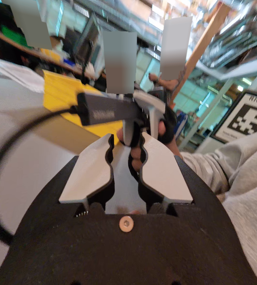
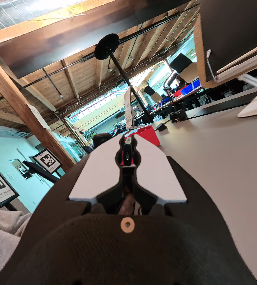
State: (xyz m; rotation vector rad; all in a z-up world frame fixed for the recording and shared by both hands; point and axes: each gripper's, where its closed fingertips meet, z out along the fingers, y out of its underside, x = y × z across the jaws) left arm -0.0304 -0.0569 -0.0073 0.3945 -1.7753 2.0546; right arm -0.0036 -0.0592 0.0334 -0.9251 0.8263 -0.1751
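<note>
Closest up, both views: black mount plate w/ one screw, then the pale fingers.

L gripper (image 1: 127, 135): fingers stand a narrow gap apart, nothing btwn them, touching nothing. Through the gap shows a gloved hand (image 1: 168, 123) gripping the other tool's handle, grey sleeve (image 1: 217, 162) trailing off to the right.

R gripper (image 2: 128, 136): fingers nearly together, pinching a slim dark thing seen edge-on, prob. the grey adapter box (image 2: 127, 151). L wrist view shows the box side-on, sticking out from that tool above the table (image 2: 201, 154), a black cable (image 1: 16, 138) looping from its far end. Exact contact pts are hidden.

Handling, as a guess: box looks rigid, light, smooth-cased, so likely slippery. Best hold is across the flat sides near mid-body, not at the cable end. The cable looks stiff enough to tug or twist it in the pinch.

Further out: yellow bin (image 1: 60, 92) behind the box, red bin (image 2: 149, 135) just past the R fingertips, white monitor foot (image 2: 255, 108) far right on the table. Framed marker signs (image 2: 49, 160) by a wooden post (image 2: 24, 108). L wrist view is badly motion-blurred.
</note>
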